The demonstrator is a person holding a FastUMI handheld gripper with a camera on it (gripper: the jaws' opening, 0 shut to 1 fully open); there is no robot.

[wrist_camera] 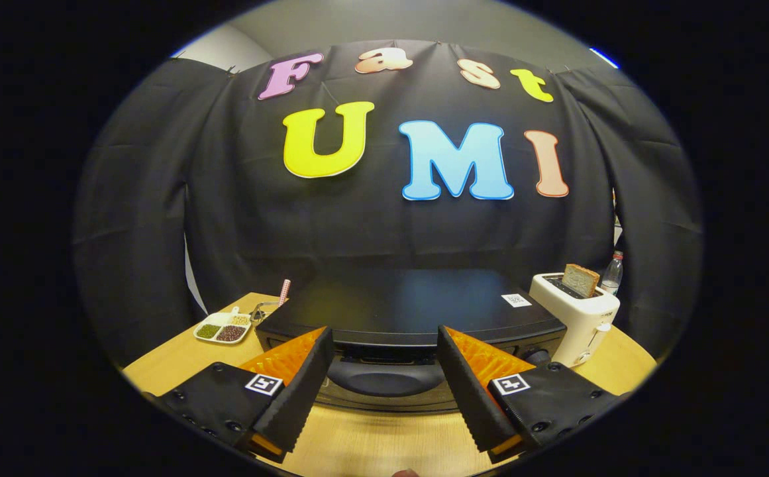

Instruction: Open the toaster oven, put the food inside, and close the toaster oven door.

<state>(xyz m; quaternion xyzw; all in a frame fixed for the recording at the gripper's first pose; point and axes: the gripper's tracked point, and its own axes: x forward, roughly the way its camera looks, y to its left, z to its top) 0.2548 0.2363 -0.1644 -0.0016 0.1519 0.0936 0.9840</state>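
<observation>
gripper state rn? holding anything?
Gripper: open, holding nothing; fingers spread either side of the toaster oven door handle, which sits just ahead between them, not touched.

- We see a small white sticker [516, 300] on the toaster oven [417, 311] top, with a dark code-like print; too small for us to read.
- Square black-and-white marker tags sit on the gripper [384, 361], one per finger body: left tag [263, 383], right tag [511, 383]. They are patterns, not letters.
- The gripper's jaws stand apart, either side of the oven door handle [384, 381].
- We find no readable brand or number on the white toaster [579, 318] or the bottle [612, 273].
</observation>
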